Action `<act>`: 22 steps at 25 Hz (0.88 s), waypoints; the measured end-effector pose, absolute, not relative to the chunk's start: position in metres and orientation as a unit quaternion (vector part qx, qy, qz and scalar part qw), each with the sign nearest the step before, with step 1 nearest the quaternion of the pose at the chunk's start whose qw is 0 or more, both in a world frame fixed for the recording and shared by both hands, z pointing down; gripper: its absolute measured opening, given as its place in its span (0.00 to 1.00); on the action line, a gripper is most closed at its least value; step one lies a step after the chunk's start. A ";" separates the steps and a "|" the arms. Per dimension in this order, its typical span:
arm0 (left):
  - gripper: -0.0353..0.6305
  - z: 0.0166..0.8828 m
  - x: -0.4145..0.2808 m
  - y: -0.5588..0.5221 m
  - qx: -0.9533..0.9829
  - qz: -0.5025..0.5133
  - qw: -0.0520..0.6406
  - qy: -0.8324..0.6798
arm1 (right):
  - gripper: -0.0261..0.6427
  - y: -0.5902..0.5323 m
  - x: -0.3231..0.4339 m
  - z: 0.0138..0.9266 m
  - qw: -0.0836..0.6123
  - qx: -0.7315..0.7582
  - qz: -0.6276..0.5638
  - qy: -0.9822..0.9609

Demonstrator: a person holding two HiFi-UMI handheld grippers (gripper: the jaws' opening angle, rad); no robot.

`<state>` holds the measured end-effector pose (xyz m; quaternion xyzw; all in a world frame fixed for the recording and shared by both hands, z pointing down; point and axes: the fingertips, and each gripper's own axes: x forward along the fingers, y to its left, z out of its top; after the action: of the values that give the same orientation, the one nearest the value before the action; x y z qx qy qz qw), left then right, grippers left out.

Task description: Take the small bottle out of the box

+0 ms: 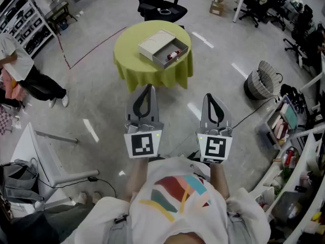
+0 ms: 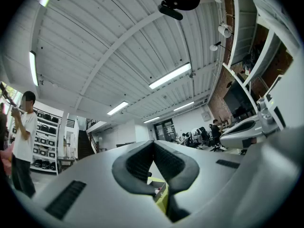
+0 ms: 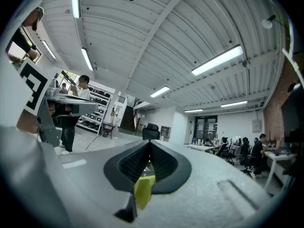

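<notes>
On far table (image 1: pixel 133 65), bottle (image 1: pixel 175 53) lies in opened box (image 1: pixel 156 43). Left gripper (image 1: pixel 147 91), right gripper (image 1: pixel 210 100): jaws together, empty, well apart from it. Risk: unopened jaws shove box, topple bottle.

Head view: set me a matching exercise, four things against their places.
Things:
1. box
2. small bottle
3. woven basket
4. black office chair

Places:
A. on the floor, right of the green-clothed table
B. in the open drawer
C. beyond the table's far side
D. on top of the table

Pairs: 1-D, 2-B, 3-A, 4-C.
</notes>
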<state>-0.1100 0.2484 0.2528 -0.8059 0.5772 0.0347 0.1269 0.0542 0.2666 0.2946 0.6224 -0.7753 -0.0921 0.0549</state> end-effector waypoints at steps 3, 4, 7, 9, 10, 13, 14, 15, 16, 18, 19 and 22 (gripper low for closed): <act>0.08 0.254 -0.114 0.242 -0.805 0.034 0.125 0.579 | 0.04 0.262 0.046 0.296 0.060 0.613 -0.101 -0.782; 0.08 0.254 -0.115 0.241 -0.805 0.032 0.126 0.578 | 0.05 0.261 0.044 0.296 0.059 0.612 -0.101 -0.782; 0.08 0.256 -0.115 0.238 -0.806 0.029 0.126 0.577 | 0.04 0.259 0.042 0.297 0.058 0.615 -0.094 -0.781; 0.08 0.258 -0.116 0.236 -0.807 0.025 0.120 0.578 | 0.04 0.259 0.042 0.297 0.062 0.613 -0.095 -0.782; 0.08 0.259 -0.116 0.234 -0.807 0.023 0.116 0.579 | 0.04 0.258 0.043 0.297 0.063 0.614 -0.095 -0.781; 0.08 0.260 -0.116 0.228 -0.805 0.022 0.111 0.582 | 0.04 0.253 0.050 0.297 0.064 0.615 -0.090 -0.781; 0.08 0.260 -0.115 0.227 -0.804 0.020 0.111 0.584 | 0.04 0.251 0.052 0.298 0.062 0.612 -0.088 -0.783; 0.08 0.261 -0.114 0.225 -0.803 0.018 0.111 0.585 | 0.04 0.250 0.053 0.299 0.057 0.609 -0.086 -0.786; 0.08 0.262 -0.113 0.224 -0.802 0.015 0.113 0.586 | 0.04 0.249 0.055 0.299 0.050 0.606 -0.084 -0.790; 0.08 0.264 -0.112 0.224 -0.799 0.010 0.116 0.590 | 0.05 0.247 0.060 0.302 0.042 0.598 -0.084 -0.796; 0.08 0.265 -0.112 0.225 -0.796 0.009 0.118 0.593 | 0.04 0.246 0.062 0.304 0.045 0.595 -0.087 -0.798; 0.08 0.270 -0.112 0.225 -0.789 0.006 0.118 0.603 | 0.05 0.240 0.065 0.314 0.054 0.587 -0.090 -0.803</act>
<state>-0.1118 0.2245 0.2698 -0.7892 0.6026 0.0064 0.1182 0.0647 0.2402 0.3139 0.5870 -0.8029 -0.0895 0.0536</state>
